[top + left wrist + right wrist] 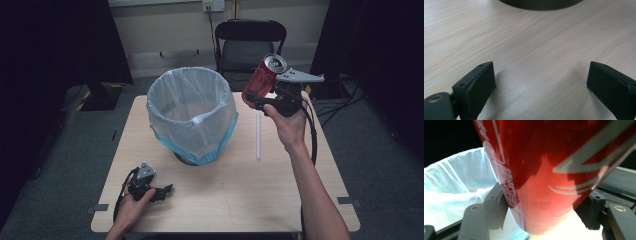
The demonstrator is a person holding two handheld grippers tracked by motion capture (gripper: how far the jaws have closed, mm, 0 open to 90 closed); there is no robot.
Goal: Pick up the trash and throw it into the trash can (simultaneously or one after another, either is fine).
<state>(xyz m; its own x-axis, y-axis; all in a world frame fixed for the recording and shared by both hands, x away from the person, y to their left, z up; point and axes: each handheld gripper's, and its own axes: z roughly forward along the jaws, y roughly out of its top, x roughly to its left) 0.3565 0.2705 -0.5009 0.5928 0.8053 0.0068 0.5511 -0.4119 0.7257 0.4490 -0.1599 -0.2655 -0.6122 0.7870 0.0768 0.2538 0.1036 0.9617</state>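
Two grippers in play. Left gripper point(161, 192) is parked on the table point(240, 190) near the front edge, jaws spread wide, nothing between them; kept clear of the work. Bin point(192, 114) with its liner is set mid-table, mouth up, ready to receive. Right gripper point(256, 101) is clamped on the red can point(263, 76), held tilted above the table just right of the bin rim, probably so it can be dropped in.

No legible text, even on the red can point(544, 170).
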